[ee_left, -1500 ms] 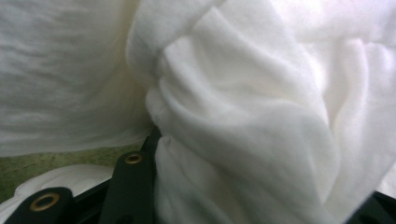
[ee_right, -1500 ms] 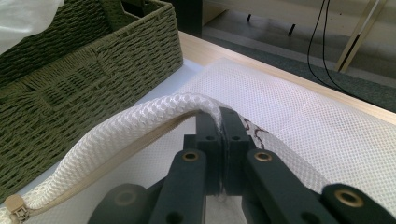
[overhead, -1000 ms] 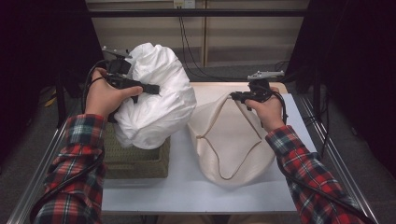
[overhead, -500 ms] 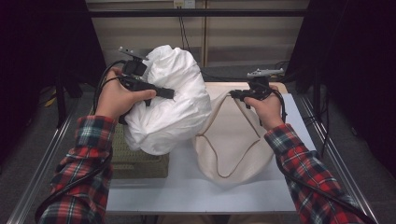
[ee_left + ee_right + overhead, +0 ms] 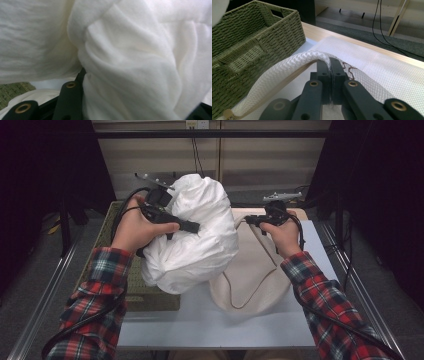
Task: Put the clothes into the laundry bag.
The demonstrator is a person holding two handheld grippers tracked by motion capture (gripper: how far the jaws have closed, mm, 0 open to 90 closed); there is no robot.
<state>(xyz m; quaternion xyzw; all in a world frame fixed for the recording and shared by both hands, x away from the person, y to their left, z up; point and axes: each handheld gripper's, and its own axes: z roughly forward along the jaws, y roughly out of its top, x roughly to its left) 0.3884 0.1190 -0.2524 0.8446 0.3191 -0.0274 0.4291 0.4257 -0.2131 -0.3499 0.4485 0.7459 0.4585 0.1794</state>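
A bulky bundle of white cloth (image 5: 200, 245) hangs above the table, with my left gripper (image 5: 192, 226) shut on it; its lower right part overlaps the left side of a cream mesh bag (image 5: 255, 275). In the left gripper view the cloth (image 5: 130, 57) bulges between the two black jaws of the left gripper (image 5: 135, 100). My right gripper (image 5: 250, 220) is shut on the mesh bag's zippered rim. In the right gripper view the right gripper (image 5: 330, 62) pinches that rim and lifts it off the bag (image 5: 387, 67).
A green woven basket (image 5: 150, 295) stands on the white table (image 5: 200, 325) at the left, partly under the bundle; its wall (image 5: 249, 45) is close to my right gripper. A wooden strip and cables lie past the far edge.
My left hand has carried the white bundle to the right, from over the basket to partly over the mesh bag. The right gripper has stayed put on the bag's rim.
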